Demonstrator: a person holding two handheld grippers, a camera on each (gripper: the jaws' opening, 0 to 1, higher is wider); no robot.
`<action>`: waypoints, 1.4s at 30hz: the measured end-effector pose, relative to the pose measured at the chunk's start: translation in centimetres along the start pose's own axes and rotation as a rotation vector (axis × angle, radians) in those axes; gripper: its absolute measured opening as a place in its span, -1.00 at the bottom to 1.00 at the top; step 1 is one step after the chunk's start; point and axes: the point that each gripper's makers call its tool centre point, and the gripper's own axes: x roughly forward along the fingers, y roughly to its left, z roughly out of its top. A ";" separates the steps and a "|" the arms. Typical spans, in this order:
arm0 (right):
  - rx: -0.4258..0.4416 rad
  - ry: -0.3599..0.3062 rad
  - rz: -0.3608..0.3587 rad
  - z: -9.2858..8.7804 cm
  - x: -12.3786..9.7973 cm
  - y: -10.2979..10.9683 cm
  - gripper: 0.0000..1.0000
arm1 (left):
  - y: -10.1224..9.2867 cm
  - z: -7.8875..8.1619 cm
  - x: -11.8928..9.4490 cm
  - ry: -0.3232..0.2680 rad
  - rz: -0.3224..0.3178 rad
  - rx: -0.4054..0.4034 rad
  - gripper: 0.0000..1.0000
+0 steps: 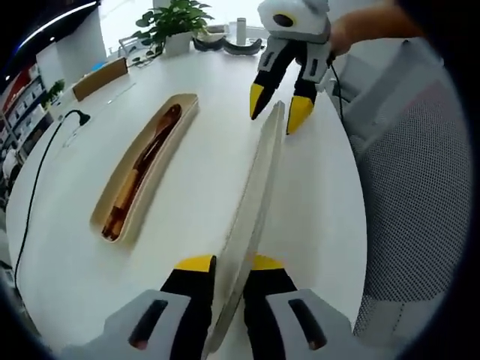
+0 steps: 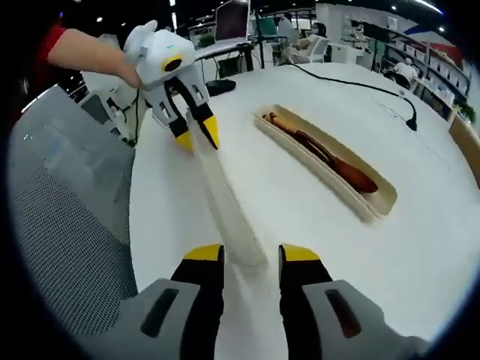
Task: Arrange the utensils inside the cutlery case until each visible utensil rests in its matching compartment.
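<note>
Claws are sharing a translucent lid [image 1: 255,187]: left claw [image 1: 225,264] is clamping one end, right claw [image 2: 251,253] is gaping around the other.

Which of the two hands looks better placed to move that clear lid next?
Left, probably. The left gripper has its jaws closed on one end of the clear lid, so it holds it. The right gripper has its jaws apart around the other end, without pinching it.
</note>
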 end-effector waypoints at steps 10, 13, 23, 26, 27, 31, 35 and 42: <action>-0.070 -0.020 0.015 -0.5 1.1 -0.6 -0.85 | 0.0 0.0 -0.1 0.002 -0.007 0.002 -0.74; -0.079 -0.021 0.050 -0.4 1.1 0.2 -0.88 | 0.0 0.0 0.0 -0.008 -0.004 -0.001 -0.74; 0.252 -0.197 0.247 2.0 -1.2 1.5 -0.89 | 1.1 0.5 -0.2 -0.065 0.072 0.037 -0.38; 0.370 -0.193 0.343 2.5 -2.2 2.7 -0.92 | 1.4 0.8 -0.2 -0.083 0.093 0.057 -0.14; 0.417 -0.203 0.364 2.9 -2.4 2.7 -0.93 | 1.6 0.8 -0.2 -0.084 0.101 0.066 -0.09; 0.721 -0.249 0.480 4.1 -3.5 2.4 -0.96 | 1.6 1.1 -0.2 -0.106 0.114 0.087 0.07; 0.982 -0.348 0.490 5.0 -3.9 0.5 -0.96 | 0.9 1.3 0.2 -0.126 0.092 0.068 -0.01; 1.133 -0.356 0.431 4.3 -3.2 -0.3 -0.95 | 0.6 1.5 0.4 -0.132 0.084 0.058 -0.08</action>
